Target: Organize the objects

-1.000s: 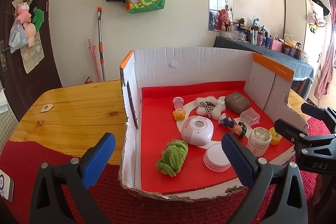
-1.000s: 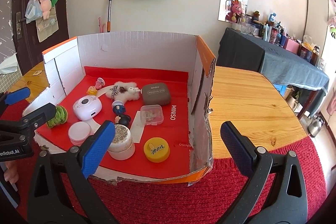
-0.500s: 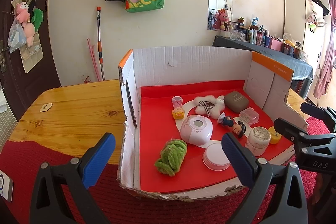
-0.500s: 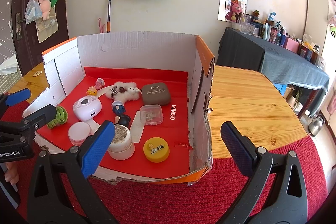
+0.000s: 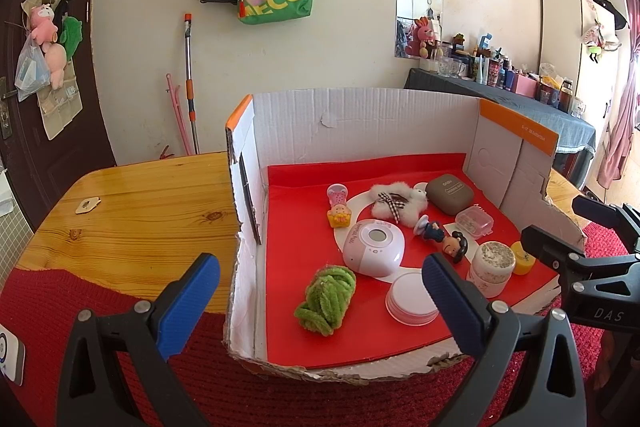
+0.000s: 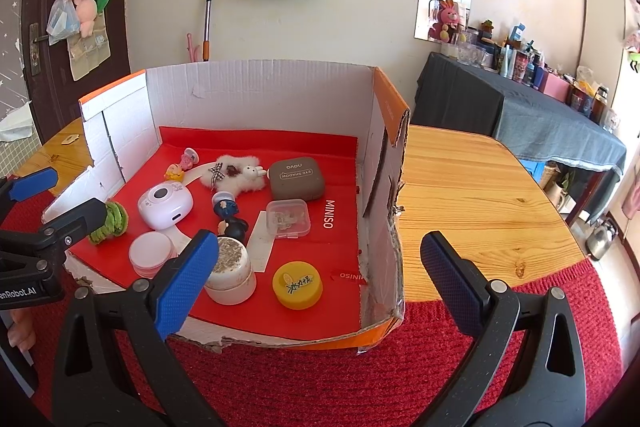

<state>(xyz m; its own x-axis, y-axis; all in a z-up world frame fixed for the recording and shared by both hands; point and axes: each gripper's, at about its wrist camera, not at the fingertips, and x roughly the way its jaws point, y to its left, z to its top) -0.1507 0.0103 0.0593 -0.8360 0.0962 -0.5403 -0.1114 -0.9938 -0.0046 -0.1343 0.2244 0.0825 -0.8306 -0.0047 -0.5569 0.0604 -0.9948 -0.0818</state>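
Two tools hover at the near, torn front edge of an open cardboard box [image 6: 256,95] that sits on a wooden bench [image 6: 472,195] partly covered by a red knitted mat [image 6: 288,379]. Left tool [image 5: 320,291] has its blue-padded fingers spread wide and grips nothing; right tool [image 6: 320,267] is likewise spread wide and empty, its left finger in front of the speckled white jar [image 6: 230,271].

Inside the box, on a red liner, taking the right wrist view as a clock face with the clear plastic case [image 6: 288,218] near the centre: a brown eye-shadow case [image 6: 295,179] lies at 12 o'clock, a white fluffy plush [image 6: 236,174] at 10 o'clock, a small pink-and-yellow toy [image 6: 182,165] farther out at 10, a pink round device [image 6: 165,205] at 9 o'clock, a green fuzzy bundle [image 6: 114,221] beyond it near the left wall, a white round lid [image 6: 150,251] at 8 o'clock, and a yellow round tin [image 6: 297,283] at 6 o'clock. A small dark-haired figurine [image 6: 229,215] lies just left of the clear case, touching the jar's far side or nearly so; I cannot tell which
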